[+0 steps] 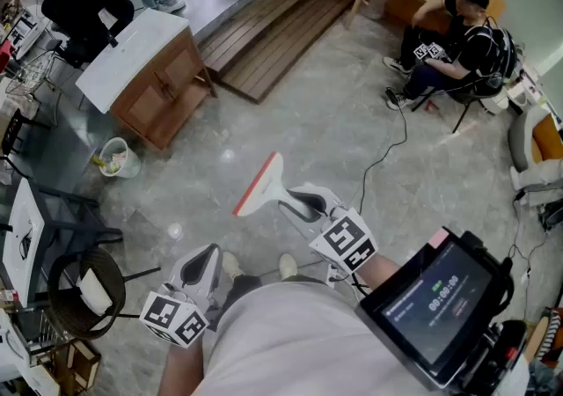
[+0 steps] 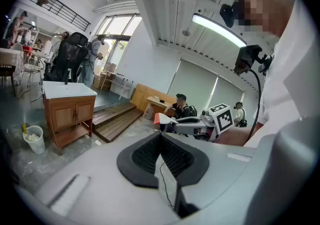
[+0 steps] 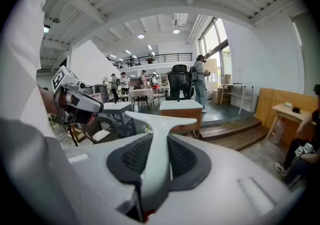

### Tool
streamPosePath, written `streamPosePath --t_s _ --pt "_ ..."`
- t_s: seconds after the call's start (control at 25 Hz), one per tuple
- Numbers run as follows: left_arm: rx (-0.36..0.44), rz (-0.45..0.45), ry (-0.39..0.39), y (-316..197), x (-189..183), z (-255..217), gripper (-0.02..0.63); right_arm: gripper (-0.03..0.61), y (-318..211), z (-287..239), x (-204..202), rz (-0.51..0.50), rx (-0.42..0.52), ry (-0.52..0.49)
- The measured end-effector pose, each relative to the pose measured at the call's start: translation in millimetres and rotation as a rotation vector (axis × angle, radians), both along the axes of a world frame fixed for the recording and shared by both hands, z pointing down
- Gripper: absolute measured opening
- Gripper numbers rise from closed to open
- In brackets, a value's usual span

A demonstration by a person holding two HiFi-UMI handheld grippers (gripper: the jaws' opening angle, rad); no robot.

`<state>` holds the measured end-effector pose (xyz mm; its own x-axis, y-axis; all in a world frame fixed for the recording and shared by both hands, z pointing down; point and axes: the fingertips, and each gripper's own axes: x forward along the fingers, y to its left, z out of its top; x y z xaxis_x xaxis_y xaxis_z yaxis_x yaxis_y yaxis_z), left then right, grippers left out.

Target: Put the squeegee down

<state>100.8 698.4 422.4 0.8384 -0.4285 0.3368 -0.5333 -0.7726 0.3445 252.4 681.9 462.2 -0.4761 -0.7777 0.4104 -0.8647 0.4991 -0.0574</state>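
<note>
The squeegee (image 1: 262, 185), white with a red blade, was held in the air above the floor (image 1: 334, 130), to the lower right of the wooden cabinet (image 1: 149, 77) in the head view. The right gripper (image 1: 299, 203) had its jaws clamped on the handle, with the blade end pointing away from the person. The left gripper (image 1: 202, 264), further below the cabinet, had its jaws together and held nothing. A white bucket (image 1: 117, 157) stood just beside the cabinet, and a wooden platform (image 1: 264, 33) lay to its right.
</note>
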Motion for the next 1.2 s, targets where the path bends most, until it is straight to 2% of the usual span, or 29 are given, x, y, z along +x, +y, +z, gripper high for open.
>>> streamPosePath --t_s 0.36,0.52,0.68,0.84,1.2 --pt "0.027 -0.002 -0.016 -0.6 14.4 10.0 0.003 0.092 -0.9 12.6 12.7 -0.011 0.016 -0.005" --pt "0.015 -0.015 -0.024 -14.3 15.6 6.5 0.003 0.092 -13.9 11.5 17.3 -0.01 0.007 -0.007" --pt "-0.006 -0.021 -0.02 -63.6 20.3 9.1 0.003 0.092 -59.7 11.8 26.3 0.0 -0.014 -0.018" --pt "-0.022 0.016 0.011 -127.2 10.6 18.6 0.003 0.092 -118.6 13.0 24.3 0.053 -0.031 -0.001" --pt "-0.01 0.043 0.067 -251.3 -70.3 -16.3 0.003 0.092 -242.3 -29.6 -37.9 0.129 -0.045 0.02"
